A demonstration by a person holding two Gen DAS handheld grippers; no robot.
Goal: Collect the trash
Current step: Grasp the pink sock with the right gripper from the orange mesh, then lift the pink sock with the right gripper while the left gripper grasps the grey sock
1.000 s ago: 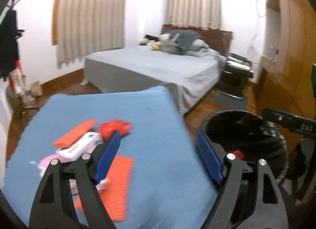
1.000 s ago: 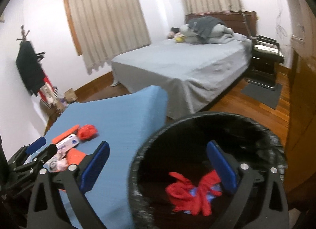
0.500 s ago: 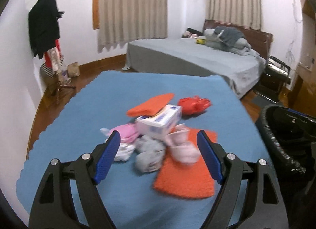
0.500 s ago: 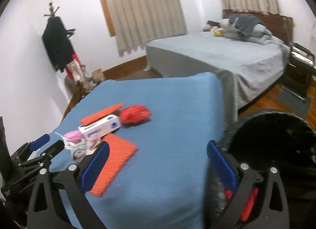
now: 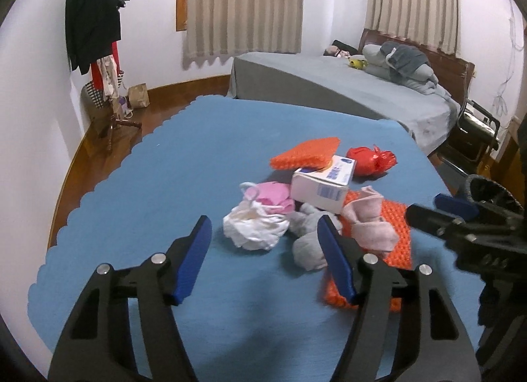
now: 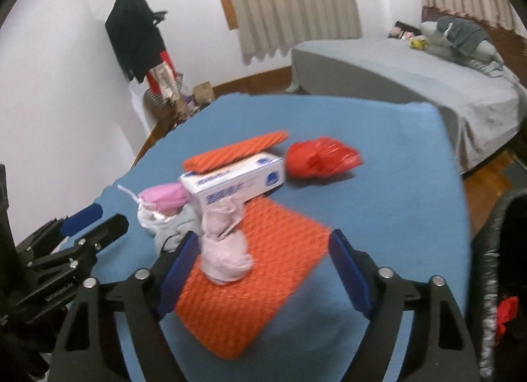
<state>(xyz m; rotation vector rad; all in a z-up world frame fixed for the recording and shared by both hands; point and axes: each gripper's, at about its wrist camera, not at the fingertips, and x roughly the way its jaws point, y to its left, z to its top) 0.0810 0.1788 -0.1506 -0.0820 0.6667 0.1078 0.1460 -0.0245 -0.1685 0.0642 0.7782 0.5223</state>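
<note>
Swinging from the bin you faced a second ago, your left gripper (image 5: 263,250) and right gripper (image 6: 260,260) now over the trash pile (image 5: 309,207) on the blue table (image 5: 164,167), both jaws closing, empty.

Grey bed (image 5: 346,85), curtained windows (image 5: 243,3), wood floor (image 5: 98,138)

Both wrist cameras look down from close over the blue table (image 5: 197,158), sharing the trash pile (image 6: 230,184)

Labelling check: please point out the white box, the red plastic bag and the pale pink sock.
white box (image 6: 230,181), right wrist view, on its printed long side.
red plastic bag (image 6: 321,158), right wrist view, on its crumpled middle.
pale pink sock (image 6: 225,256), right wrist view, on its rounded lower end.
</note>
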